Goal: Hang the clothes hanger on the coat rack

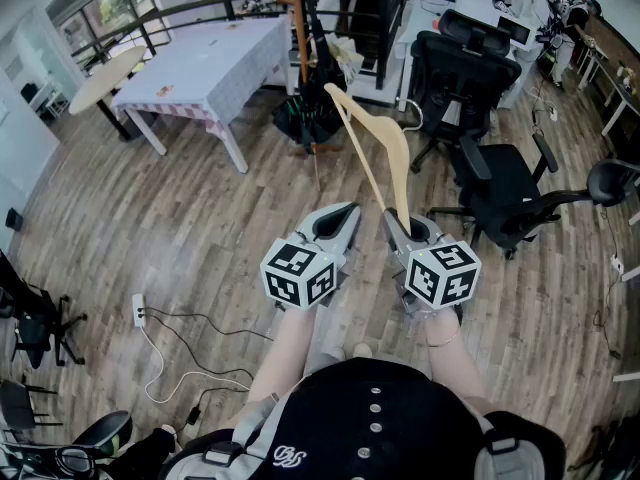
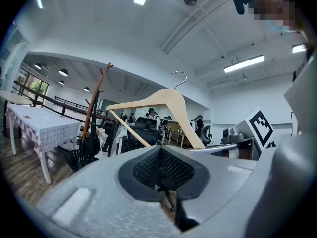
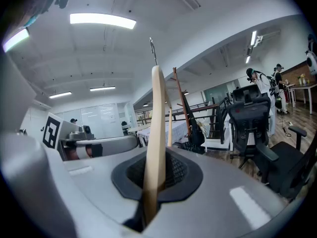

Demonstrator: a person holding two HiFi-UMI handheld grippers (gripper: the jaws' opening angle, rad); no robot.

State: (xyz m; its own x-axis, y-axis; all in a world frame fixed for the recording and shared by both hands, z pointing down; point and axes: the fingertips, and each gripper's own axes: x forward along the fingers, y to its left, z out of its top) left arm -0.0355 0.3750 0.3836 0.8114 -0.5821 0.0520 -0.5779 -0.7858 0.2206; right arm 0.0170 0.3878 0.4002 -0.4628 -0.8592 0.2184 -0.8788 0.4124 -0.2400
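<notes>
Right gripper view: right fingers (image 3: 184, 175) pinch hanger (image 3: 157, 133) end; left fingers (image 2: 139, 172) apparently closed, empty.

Wood floor (image 1: 150, 228) — coat rack (image 1: 298, 38), power strip (image 1: 139, 311), white cable (image 1: 163, 366), office chair (image 1: 500, 183)

My left gripper (image 1: 343, 211) and right gripper (image 1: 393, 220) are grey shells with black mesh pads (image 2: 161, 167), each bearing a black-and-white marker cube (image 1: 300, 273). I wear a black top (image 1: 370, 418) with small silver studs.
</notes>
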